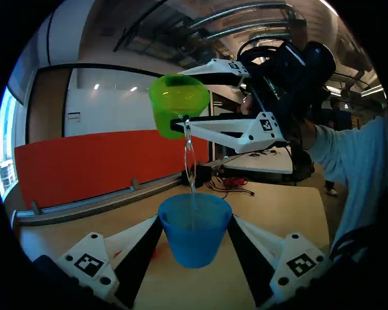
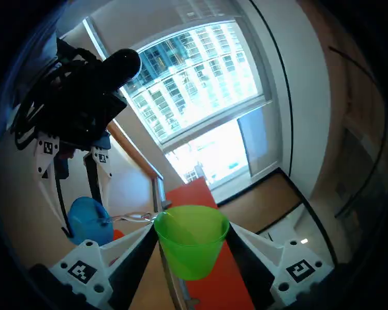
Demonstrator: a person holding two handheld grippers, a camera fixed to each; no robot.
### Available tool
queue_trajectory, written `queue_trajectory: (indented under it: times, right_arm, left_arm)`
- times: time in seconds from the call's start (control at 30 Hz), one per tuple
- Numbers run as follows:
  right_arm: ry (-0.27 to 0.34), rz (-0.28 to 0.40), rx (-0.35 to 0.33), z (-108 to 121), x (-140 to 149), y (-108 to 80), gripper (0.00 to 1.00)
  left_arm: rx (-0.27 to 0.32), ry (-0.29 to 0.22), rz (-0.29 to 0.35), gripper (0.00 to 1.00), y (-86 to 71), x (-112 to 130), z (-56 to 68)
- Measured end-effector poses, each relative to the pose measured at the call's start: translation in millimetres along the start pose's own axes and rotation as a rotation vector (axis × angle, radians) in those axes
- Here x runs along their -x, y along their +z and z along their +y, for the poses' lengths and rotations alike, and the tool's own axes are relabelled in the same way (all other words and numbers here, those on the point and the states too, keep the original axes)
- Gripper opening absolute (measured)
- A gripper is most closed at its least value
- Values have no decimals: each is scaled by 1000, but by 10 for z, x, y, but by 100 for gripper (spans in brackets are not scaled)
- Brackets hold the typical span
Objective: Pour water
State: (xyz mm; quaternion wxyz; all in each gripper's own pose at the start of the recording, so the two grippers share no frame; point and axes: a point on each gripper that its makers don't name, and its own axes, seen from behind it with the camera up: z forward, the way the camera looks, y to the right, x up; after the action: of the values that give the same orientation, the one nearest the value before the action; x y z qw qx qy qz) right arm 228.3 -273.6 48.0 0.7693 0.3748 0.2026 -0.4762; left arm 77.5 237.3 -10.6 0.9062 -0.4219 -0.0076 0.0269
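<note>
left gripper [image 1: 194,222] pinched translucent blue plastic cup [image 1: 194,237] | right gripper [image 2: 192,227] pinched tilted green plastic cup [image 2: 191,240] | thin water stream [image 1: 190,165] fell between | fill level unclear

The left gripper [image 1: 194,223] has white fingers [image 1: 124,235] with black inner faces, each bearing a square black-and-white marker [image 1: 88,264] and screws [image 1: 105,280]. At two o'clock, the right gripper [image 1: 186,98] has a black body [image 1: 292,77] and looped black cables [image 1: 256,46]; the person wears a pale grey sleeve [image 1: 349,150].

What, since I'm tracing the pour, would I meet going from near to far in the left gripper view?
Nearest first: blue cup → stream of water → green cup → orange wall.
</note>
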Motion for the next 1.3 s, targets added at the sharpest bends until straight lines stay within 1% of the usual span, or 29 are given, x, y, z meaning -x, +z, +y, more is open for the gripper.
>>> queue_trajectory:
  times: [0.27, 0.47, 1.0, 1.3]
  right_arm:
    - [-22, 6, 6, 49, -17, 11, 92]
    - [-48, 3, 6, 57, -17, 24, 92]
    - [-136, 4, 17, 158, -71, 43, 91]
    - [-183, -1, 23, 172, -86, 49, 92]
  left_arm:
    - [1, -5, 4, 87, 8, -12, 8]
    - [-1, -3, 6, 87, -7, -16, -8]
    - [-4, -4, 11, 87, -21, -38, -2]
    - [-3, 1, 12, 87, -11, -50, 12]
